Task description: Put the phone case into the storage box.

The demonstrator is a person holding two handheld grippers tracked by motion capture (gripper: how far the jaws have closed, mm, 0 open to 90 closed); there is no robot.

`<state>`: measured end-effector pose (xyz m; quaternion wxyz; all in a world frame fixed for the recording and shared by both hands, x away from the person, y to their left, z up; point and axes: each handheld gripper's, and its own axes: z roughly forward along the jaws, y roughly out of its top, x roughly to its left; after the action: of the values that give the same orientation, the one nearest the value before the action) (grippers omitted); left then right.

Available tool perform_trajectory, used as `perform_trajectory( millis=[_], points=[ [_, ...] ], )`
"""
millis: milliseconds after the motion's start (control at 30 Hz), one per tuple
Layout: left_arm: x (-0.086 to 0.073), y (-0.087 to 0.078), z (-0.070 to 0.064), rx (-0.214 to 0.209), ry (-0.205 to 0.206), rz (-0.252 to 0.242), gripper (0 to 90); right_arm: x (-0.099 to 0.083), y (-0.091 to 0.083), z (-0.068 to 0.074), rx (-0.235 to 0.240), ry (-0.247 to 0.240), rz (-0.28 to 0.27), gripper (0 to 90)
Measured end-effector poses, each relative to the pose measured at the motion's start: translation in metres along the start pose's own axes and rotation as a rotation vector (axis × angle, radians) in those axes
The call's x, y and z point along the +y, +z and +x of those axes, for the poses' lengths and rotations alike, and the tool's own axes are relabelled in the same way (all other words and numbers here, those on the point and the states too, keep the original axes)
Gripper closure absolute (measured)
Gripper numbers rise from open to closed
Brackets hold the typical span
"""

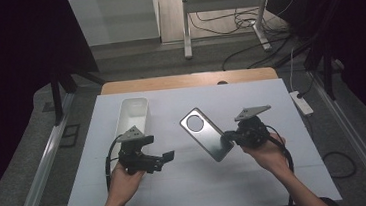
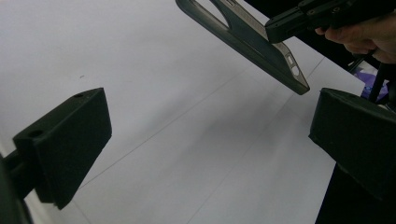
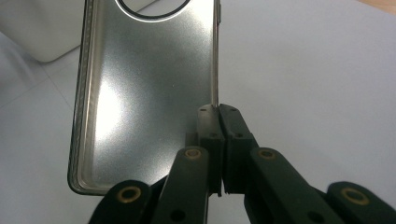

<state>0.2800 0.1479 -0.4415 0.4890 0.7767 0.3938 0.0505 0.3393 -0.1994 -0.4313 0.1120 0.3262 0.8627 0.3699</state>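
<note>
Right tongs [image 3: 218, 114] pinch phone case [image 3: 144, 88] edge; left tongs [image 2: 205, 154] gape; no lettering legible.

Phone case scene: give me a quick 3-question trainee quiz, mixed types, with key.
1. True or false: the right gripper is shut on the long edge of the phone case.
2. How do the jaws of the left gripper stand? A open, nothing between them; B shut on the case; C shut on the tray.
3. Which thing lies beyond the left gripper, at the left of the white table in the high view?

Key: 1 true; 2 A; 3 the white tray.
</note>
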Motion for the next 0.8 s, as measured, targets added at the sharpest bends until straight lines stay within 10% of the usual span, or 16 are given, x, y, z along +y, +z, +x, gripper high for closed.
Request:
perform_trajectory(
  millis=[800],
  points=[
    [0.015,0.035,-0.003,-0.067,-0.044,0.041,0.0,0.001,-0.002,0.006,-0.014,-0.004,-0.033,88.1]
  ],
)
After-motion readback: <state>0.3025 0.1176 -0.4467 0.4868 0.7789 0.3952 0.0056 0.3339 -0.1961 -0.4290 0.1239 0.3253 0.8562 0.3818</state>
